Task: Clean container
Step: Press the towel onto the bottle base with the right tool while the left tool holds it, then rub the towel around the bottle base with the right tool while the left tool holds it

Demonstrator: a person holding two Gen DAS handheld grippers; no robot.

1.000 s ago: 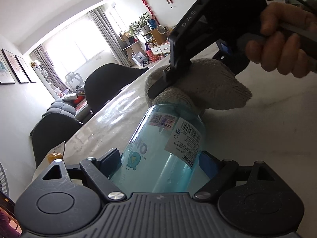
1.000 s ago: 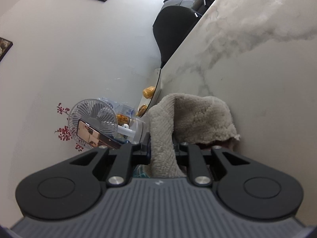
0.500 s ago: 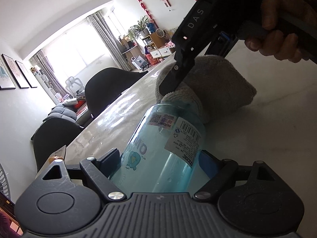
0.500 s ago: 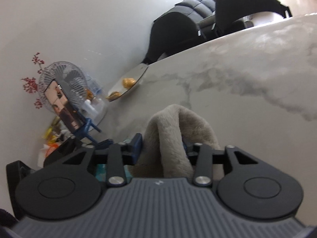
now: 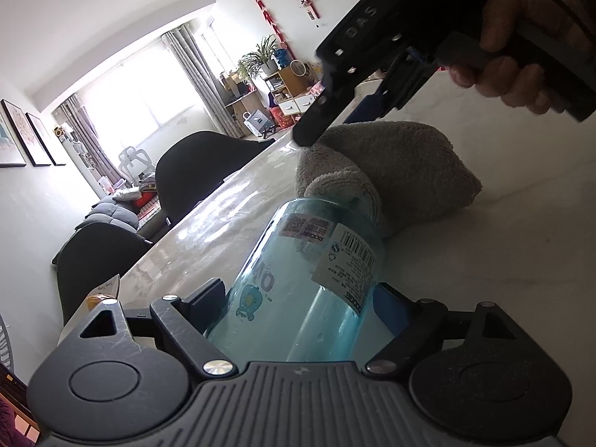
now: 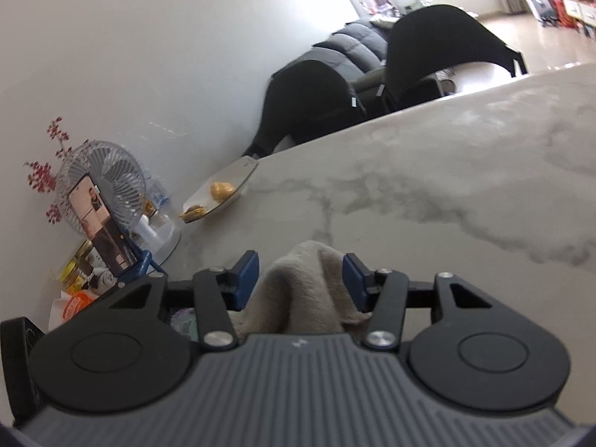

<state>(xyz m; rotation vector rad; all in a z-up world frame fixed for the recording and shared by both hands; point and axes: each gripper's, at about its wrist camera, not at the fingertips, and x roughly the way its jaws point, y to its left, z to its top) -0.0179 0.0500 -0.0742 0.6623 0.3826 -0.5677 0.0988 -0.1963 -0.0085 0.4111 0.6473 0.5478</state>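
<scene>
A clear blue plastic bottle (image 5: 298,298) with a barcode label lies tilted between the pads of my left gripper (image 5: 300,294), which is shut on its body. A grey towel cloth (image 5: 402,171) sits bunched on the marble table against the bottle's far end and folds over its rim. My right gripper (image 5: 337,123), held by a hand (image 5: 514,37), hovers just over the cloth with one fingertip at its top. In the right wrist view the cloth (image 6: 298,290) rises between the blue pads of the right gripper (image 6: 300,272), which stand apart and do not press on it.
The marble table (image 5: 484,260) stretches away to the right. A plate with food (image 6: 219,193), a small fan (image 6: 100,186) and a phone on a stand (image 6: 100,223) crowd the table's corner by the wall. Black chairs (image 6: 309,100) line the far edge.
The right gripper let go of the cloth, rolled back towards level and lifted slightly. The cloth stayed by the bottle's end. The left gripper and the bottle did not move.
</scene>
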